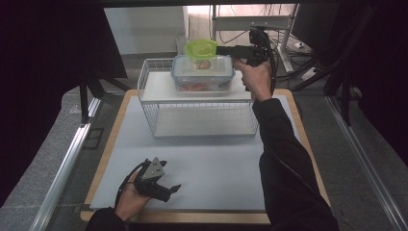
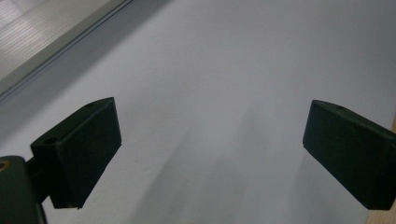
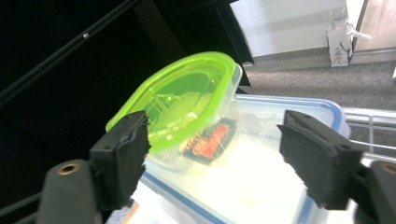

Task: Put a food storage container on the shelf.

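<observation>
A small tub with a green lid [image 3: 187, 100] sat on top of a larger clear box with a blue-rimmed lid [image 1: 203, 72], which held something red-orange and stood on the upper shelf of a white wire rack [image 1: 149, 103]. The right gripper [image 3: 212, 154] was spread around the tub, not pinching it. The left gripper [image 1: 166, 187] rested spread over the pale grey mat [image 1: 216, 163] on the wooden tabletop [image 1: 113, 130]; dark surroundings

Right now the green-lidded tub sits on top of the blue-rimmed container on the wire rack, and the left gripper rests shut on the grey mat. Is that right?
Not quite: the left gripper is open, its jaws standing wide apart over the grey mat in the left gripper view. The rest holds.
</observation>
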The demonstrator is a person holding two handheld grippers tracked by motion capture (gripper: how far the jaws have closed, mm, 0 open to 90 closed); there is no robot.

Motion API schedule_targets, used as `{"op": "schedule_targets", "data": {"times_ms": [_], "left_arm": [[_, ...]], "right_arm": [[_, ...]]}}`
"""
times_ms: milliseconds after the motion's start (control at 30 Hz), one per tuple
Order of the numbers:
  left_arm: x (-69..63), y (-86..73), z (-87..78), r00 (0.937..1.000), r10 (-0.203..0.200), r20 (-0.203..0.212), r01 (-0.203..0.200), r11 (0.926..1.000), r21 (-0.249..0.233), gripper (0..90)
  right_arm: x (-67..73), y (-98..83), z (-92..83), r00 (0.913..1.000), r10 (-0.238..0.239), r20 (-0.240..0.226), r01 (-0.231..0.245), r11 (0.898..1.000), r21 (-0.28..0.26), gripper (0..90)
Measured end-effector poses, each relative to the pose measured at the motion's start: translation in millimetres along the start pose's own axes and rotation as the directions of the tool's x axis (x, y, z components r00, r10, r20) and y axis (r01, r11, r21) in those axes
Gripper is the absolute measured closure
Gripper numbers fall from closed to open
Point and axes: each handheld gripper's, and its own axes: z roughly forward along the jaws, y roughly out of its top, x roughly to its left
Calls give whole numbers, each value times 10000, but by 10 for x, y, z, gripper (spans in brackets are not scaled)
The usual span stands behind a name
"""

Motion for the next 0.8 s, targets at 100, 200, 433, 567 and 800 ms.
{"op": "schedule_targets", "data": {"times_ms": [100, 200, 433, 567, 800], "left_arm": [[-6, 4, 0, 10000, 32, 1, -32, 10000, -15, 41], [-9, 5, 6, 10000, 41, 13, -41, 10000, 12, 41], [-10, 5, 7, 10000, 31, 11, -31, 10000, -5, 41], [-10, 5, 8, 10000, 33, 13, -33, 10000, -4, 41], [-13, 5, 11, 10000, 55, -3, -55, 10000, -8, 41]], "right_arm": [[-4, -65, -39, 9987, -506, -31, 507, 9985, 199, 189], [5, -140, -75, 9934, -1136, 155, 1129, 9928, 406, 166], [10, -268, -162, 9852, -1707, 128, 1701, 9848, 345, 143], [13, -337, -202, 9820, -1888, 104, 1884, 9815, 334, 126], [46, -472, -279, 9728, -2311, 124, 2307, 9725, 310, 106]]}}
